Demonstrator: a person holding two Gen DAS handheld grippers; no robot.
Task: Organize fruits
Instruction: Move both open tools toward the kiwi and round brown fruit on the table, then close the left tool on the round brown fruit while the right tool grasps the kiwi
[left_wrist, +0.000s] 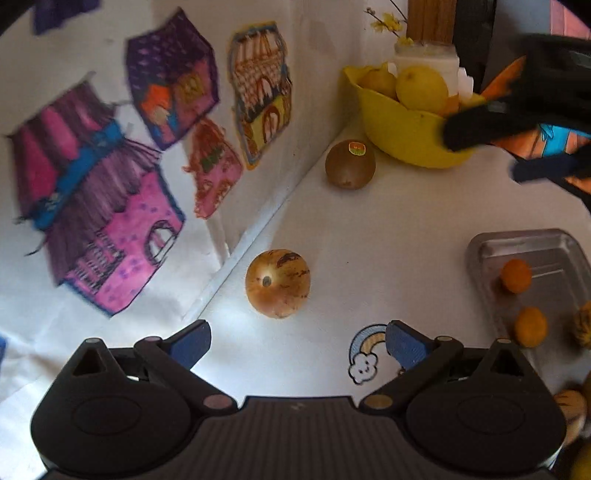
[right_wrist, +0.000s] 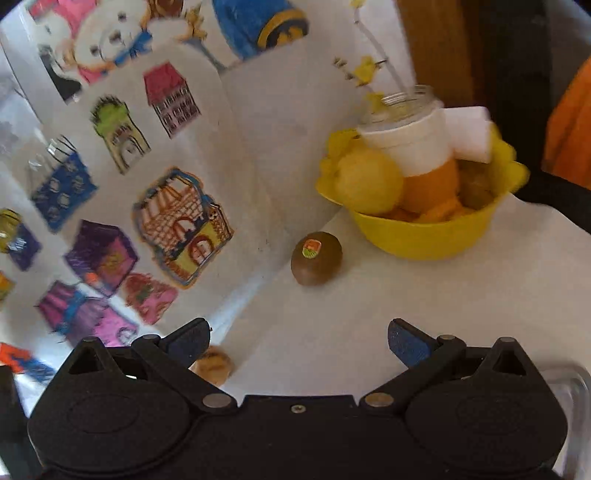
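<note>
In the left wrist view a round yellow fruit with brown streaks (left_wrist: 277, 283) lies on the white table just ahead of my left gripper (left_wrist: 297, 345), which is open and empty. Farther back a brown kiwi (left_wrist: 350, 164) with a sticker rests beside a yellow bowl (left_wrist: 406, 144) holding lemons (left_wrist: 421, 88). My right gripper (left_wrist: 495, 151) hovers by that bowl's right side. In the right wrist view my right gripper (right_wrist: 299, 343) is open and empty, with the kiwi (right_wrist: 316, 258) ahead and the bowl (right_wrist: 424, 240) beyond. The streaked fruit (right_wrist: 216, 365) peeks out behind its left finger.
A metal tray (left_wrist: 554, 251) at the right holds two small orange fruits (left_wrist: 516, 276) and others at the frame edge. A wall with coloured house drawings (left_wrist: 110, 221) bounds the table on the left. A white jar with yellow flowers (right_wrist: 410, 140) stands behind the bowl. A rainbow sticker (left_wrist: 365, 354) marks the table.
</note>
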